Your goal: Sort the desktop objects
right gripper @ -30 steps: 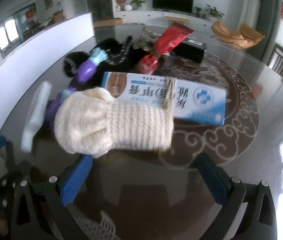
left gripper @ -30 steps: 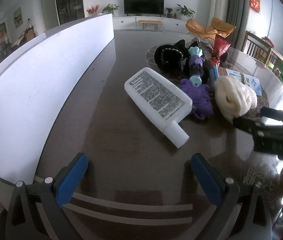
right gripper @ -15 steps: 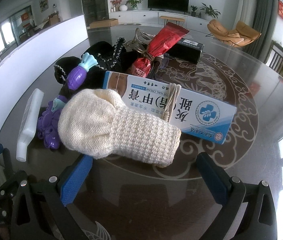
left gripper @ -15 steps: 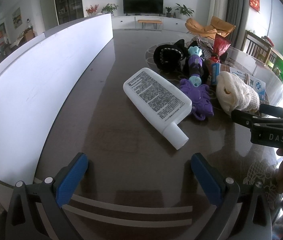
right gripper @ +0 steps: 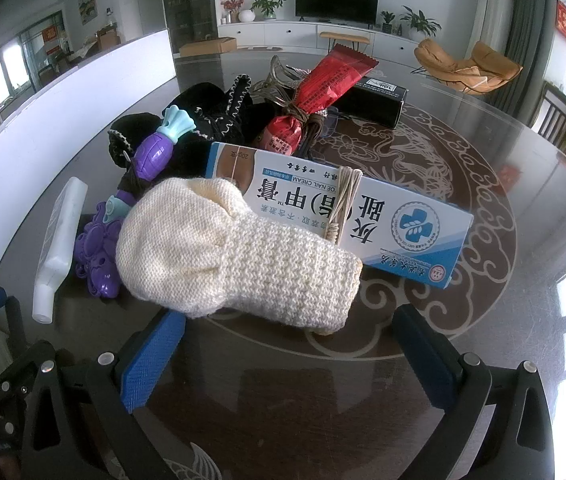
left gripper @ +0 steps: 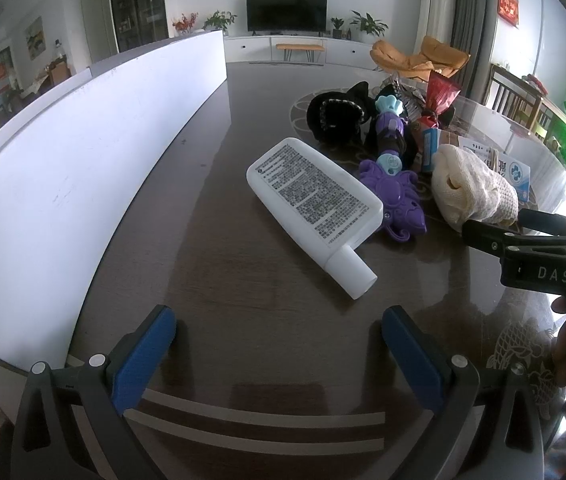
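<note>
The blue-and-white carton [right gripper: 367, 216] reads "NAIL CREAM" and "20g" beside Chinese characters, a twine loop [right gripper: 345, 204] lies across it, and the cream knitted mitt [right gripper: 235, 256] rests against its near edge; the white bottle [left gripper: 315, 204] lies flat, fine print illegible. The right gripper [right gripper: 291, 344], marked "DAS", stands wide just short of the mitt, holding nothing. The left gripper [left gripper: 279, 344] gapes empty over bare dark table [left gripper: 219, 280], white partition [left gripper: 63, 168] along its left.

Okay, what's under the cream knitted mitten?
The mitten lies partly over the nail cream box, covering its left lower edge. Its near end rests on the table. Anything beneath is hidden.
</note>
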